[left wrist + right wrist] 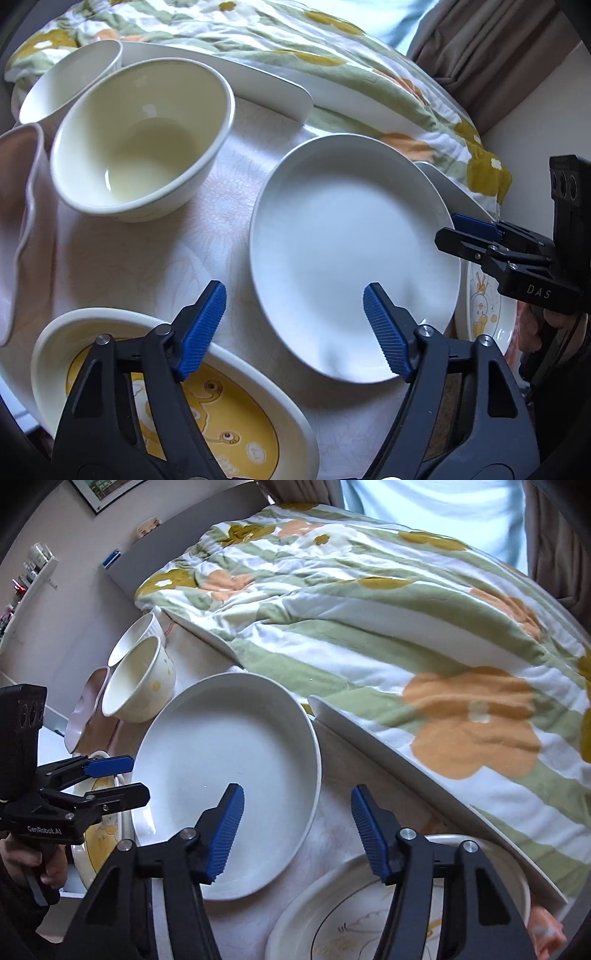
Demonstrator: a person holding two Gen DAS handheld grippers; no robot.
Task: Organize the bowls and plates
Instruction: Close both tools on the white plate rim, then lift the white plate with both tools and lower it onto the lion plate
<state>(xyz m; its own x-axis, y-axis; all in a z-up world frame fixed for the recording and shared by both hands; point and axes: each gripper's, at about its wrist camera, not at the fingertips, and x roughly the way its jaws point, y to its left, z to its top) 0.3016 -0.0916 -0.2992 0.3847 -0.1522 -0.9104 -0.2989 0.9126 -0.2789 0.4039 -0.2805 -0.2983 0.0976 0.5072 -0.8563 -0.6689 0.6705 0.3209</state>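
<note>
A plain white plate lies flat in the middle of the small table. My left gripper stands open astride the plate's left rim, one blue pad over the plate and one over the cloth. At the opposite rim my right gripper is open too, with the rim between its fingers and no pad pressing. A cream bowl, a white bowl and a pink bowl stand at the far left.
A dish with a yellow cartoon print sits under my left gripper. A chick-patterned plate lies under my right one. A floral quilt borders the table's far edge. A hand holds each gripper's handle.
</note>
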